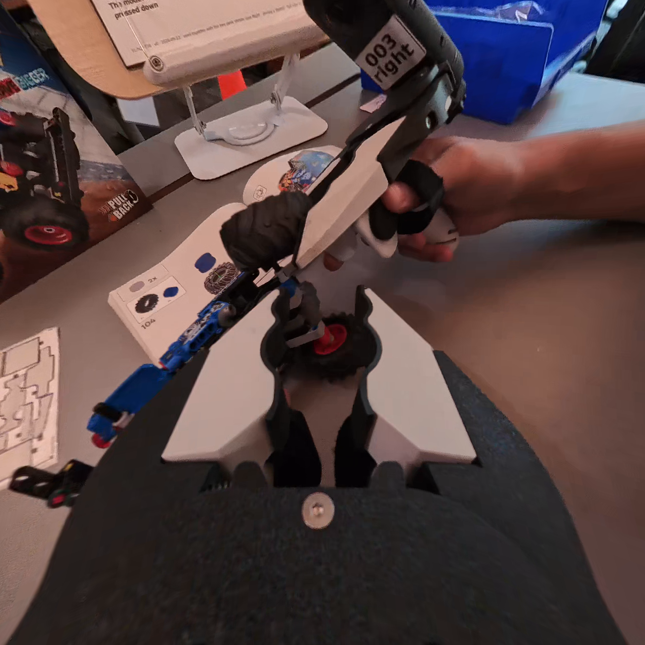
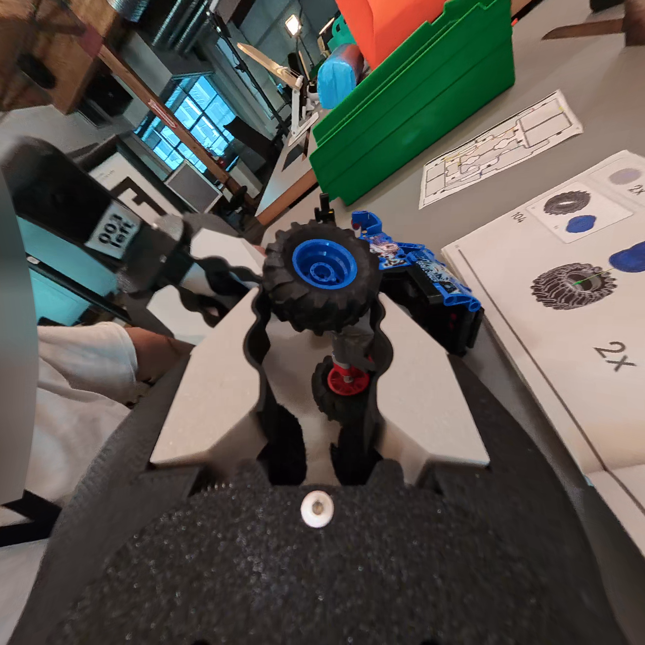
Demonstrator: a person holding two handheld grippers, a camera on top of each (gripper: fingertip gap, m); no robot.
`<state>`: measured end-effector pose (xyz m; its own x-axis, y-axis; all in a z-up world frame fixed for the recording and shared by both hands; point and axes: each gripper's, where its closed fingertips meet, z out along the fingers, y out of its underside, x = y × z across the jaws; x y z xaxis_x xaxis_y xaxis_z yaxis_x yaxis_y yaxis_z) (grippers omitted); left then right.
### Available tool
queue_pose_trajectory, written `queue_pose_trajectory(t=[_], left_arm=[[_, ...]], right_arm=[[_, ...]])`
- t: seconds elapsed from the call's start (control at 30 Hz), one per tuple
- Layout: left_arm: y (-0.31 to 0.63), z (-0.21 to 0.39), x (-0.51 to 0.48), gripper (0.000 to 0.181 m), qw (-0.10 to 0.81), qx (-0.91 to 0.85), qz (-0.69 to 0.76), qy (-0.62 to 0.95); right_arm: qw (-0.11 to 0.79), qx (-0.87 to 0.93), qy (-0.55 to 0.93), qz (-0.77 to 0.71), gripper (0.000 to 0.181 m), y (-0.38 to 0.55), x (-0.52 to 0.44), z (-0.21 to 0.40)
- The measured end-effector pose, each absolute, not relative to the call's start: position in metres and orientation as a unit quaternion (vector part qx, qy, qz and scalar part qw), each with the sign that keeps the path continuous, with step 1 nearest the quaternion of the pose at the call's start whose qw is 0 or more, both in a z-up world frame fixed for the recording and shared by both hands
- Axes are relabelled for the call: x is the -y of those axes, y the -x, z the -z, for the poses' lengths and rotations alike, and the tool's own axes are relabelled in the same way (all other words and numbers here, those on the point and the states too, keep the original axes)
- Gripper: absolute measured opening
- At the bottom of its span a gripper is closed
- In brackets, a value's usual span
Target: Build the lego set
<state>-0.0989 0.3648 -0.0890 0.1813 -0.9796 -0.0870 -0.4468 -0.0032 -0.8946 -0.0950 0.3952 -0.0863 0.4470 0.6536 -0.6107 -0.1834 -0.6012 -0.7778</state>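
Grippers meet over the grey tabletop [image 1: 523, 314], both on the blue and black lego truck body [image 2: 419, 268], which is lifted and tilted above the open white instruction booklet [image 2: 558, 314]. Your left gripper [image 1: 319, 324] has its white fingers [image 1: 237, 384] closed in around the small black tyre with the red hub [image 1: 330, 340] and the grey axle piece beside it; the tyre sits between the black pads, gripped. Your right gripper [image 2: 316, 314] comes in from above, its jaws narrowed around the grey axle below the large black knobbly tyre with the blue rim [image 2: 323, 268]; whether the pads truly pinch it you cannot tell, since the tyre covers the tips. Nearby on the table: a white sticker sheet [image 1: 28, 394], a small black lego piece [image 1: 49, 483], the printed cardboard set box [image 1: 45, 167], a green plastic bin [image 2: 419, 115], a blue bin [image 1: 506, 59].
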Motion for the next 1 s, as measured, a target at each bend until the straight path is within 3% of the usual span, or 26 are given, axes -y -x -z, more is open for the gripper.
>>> queue_pose_trajectory(t=[0.17, 0.47, 0.73, 1.0], left_arm=[[0.087, 0.103, -0.387, 0.035, 0.449, -0.489, 0.314, 0.679], [0.081, 0.114, -0.394, 0.011, 0.459, -0.48, 0.323, 0.674], [0.08, 0.114, -0.387, 0.01, 0.47, -0.488, 0.341, 0.652], [0.078, 0.113, -0.383, 0.01, 0.481, -0.495, 0.347, 0.635]], right_arm=[[0.376, 0.134, 0.727, -0.559, 0.057, 0.1, -0.389, 0.083], [0.345, 0.127, 0.727, -0.58, 0.055, 0.1, -0.382, 0.086], [0.361, 0.242, 0.772, -0.463, 0.056, 0.097, -0.386, 0.095], [0.27, 0.289, 0.798, -0.455, 0.055, 0.099, -0.375, 0.097]])
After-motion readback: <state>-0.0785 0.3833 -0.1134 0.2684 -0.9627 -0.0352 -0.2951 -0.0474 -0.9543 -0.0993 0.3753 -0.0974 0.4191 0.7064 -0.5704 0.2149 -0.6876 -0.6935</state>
